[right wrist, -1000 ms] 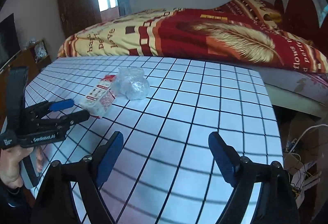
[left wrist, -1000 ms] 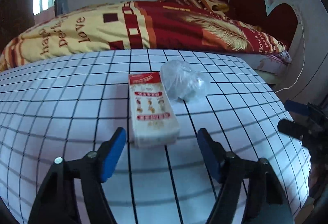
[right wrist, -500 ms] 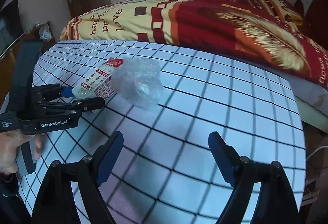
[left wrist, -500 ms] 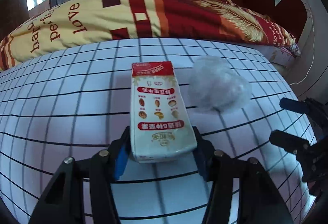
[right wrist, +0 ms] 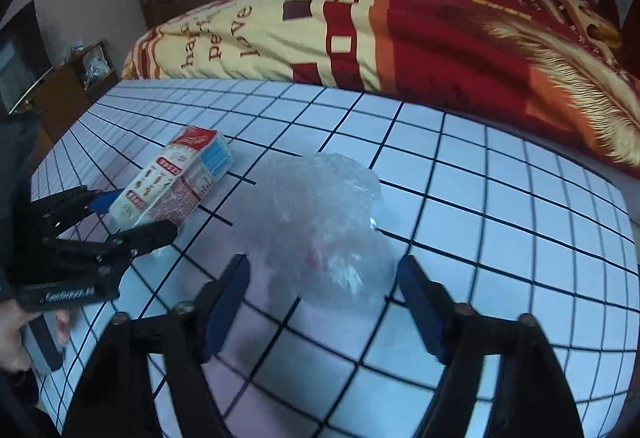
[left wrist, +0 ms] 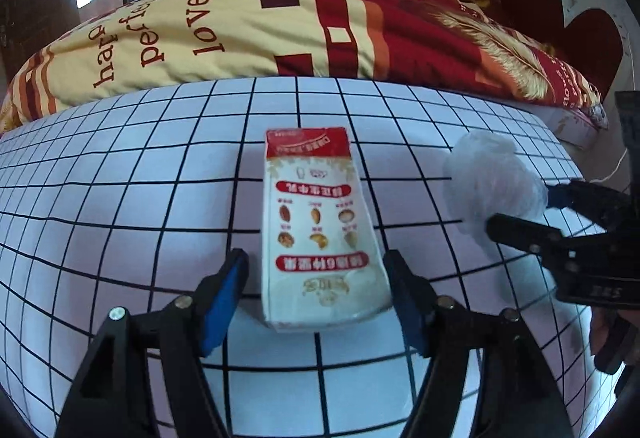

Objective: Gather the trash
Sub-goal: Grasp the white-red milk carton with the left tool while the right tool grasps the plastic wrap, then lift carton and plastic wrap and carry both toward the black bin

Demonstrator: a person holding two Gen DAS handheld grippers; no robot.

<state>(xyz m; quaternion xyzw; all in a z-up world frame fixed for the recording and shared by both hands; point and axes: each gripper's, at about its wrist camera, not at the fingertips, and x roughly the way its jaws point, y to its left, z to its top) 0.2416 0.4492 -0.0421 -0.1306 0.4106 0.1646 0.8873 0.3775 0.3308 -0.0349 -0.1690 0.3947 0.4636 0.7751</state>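
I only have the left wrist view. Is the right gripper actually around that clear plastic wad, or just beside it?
Observer: Around it. In the right wrist view the crumpled clear plastic bag sits between the open jaws of the right gripper, not pinched.
Operator: How does my grip on the carton look from that side?
Observer: The left gripper straddles the near end of the milk carton, which lies flat on the table.
Operator: Anything off to my left?
Observer: A wooden cabinet stands past the table's left edge.
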